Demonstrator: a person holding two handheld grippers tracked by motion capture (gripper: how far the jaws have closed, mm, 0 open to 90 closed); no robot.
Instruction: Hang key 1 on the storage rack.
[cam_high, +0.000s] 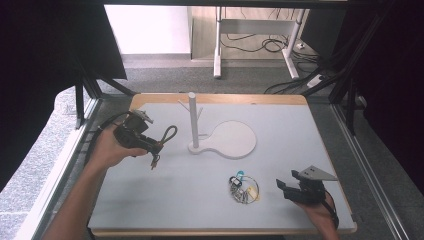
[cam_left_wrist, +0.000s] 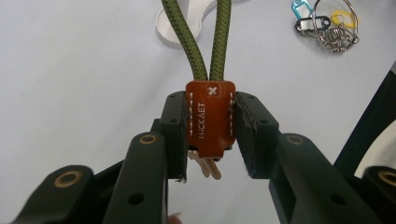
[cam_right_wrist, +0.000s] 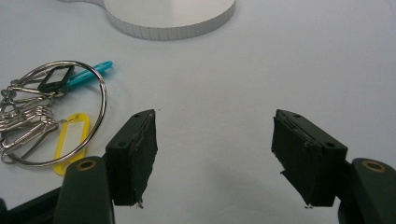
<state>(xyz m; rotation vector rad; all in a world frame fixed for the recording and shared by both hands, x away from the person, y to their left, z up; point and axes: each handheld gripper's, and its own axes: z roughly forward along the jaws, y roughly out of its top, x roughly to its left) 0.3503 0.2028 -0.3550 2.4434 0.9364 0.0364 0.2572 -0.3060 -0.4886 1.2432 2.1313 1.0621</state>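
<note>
Left gripper view shows the left gripper pinching the brown leather tab of a green cord key fob between its fingers, lifted off the table near the white peg stand. The carry step seems underway; next, the cord loop likely needs threading over a peg. The right gripper rests beside the key ring, fingers spread.
</note>
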